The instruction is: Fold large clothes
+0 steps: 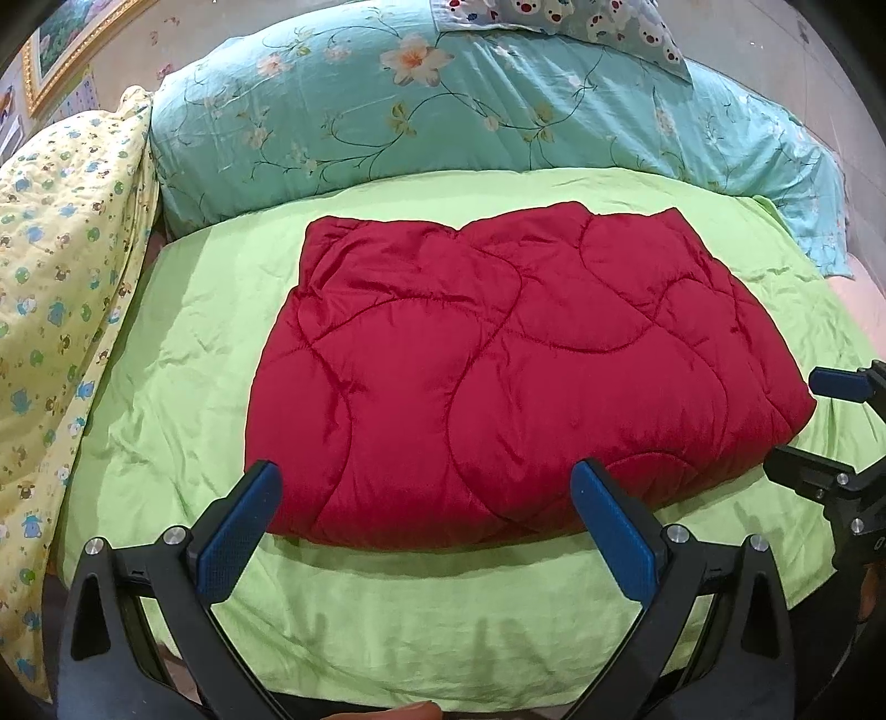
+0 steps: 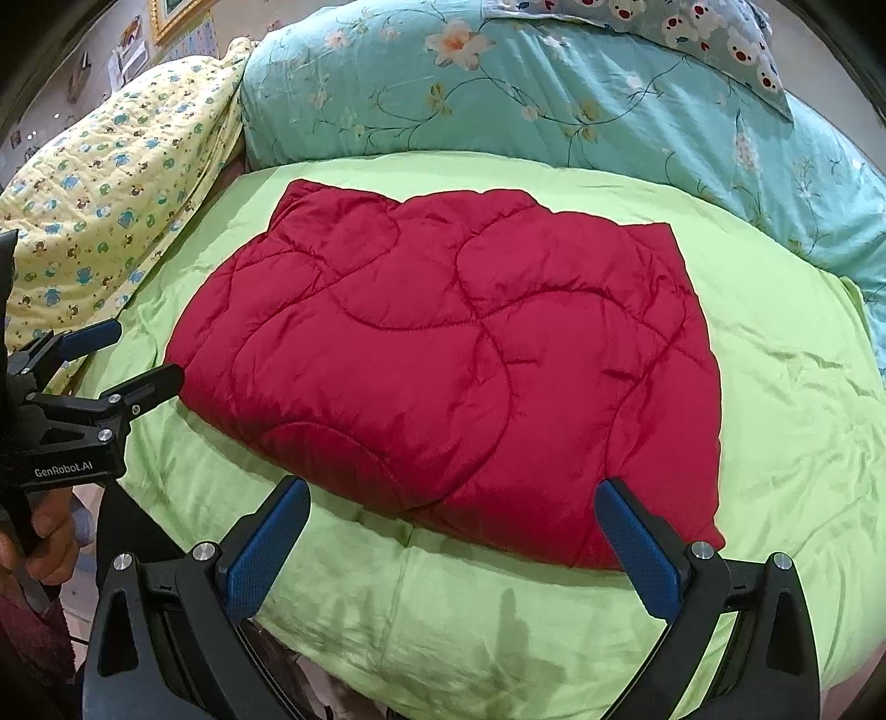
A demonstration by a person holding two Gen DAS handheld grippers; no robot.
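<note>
A red quilted garment [image 1: 498, 371] lies folded into a thick rectangle on the green sheet [image 1: 183, 354]; it also shows in the right wrist view [image 2: 443, 360]. My left gripper [image 1: 426, 487] is open and empty, hovering just above the garment's near edge. My right gripper [image 2: 451, 504] is open and empty, over the garment's near right part. The right gripper also shows at the right edge of the left wrist view [image 1: 808, 421], open beside the garment's right corner. The left gripper shows at the left of the right wrist view [image 2: 141, 354], open at the garment's left corner.
A teal floral quilt [image 1: 443, 111] lies along the far side of the bed. A yellow patterned quilt [image 1: 61, 266] is piled at the left. A bear-print pillow [image 1: 581, 22] rests on the teal quilt. The bed's near edge [image 1: 443, 675] is just below the grippers.
</note>
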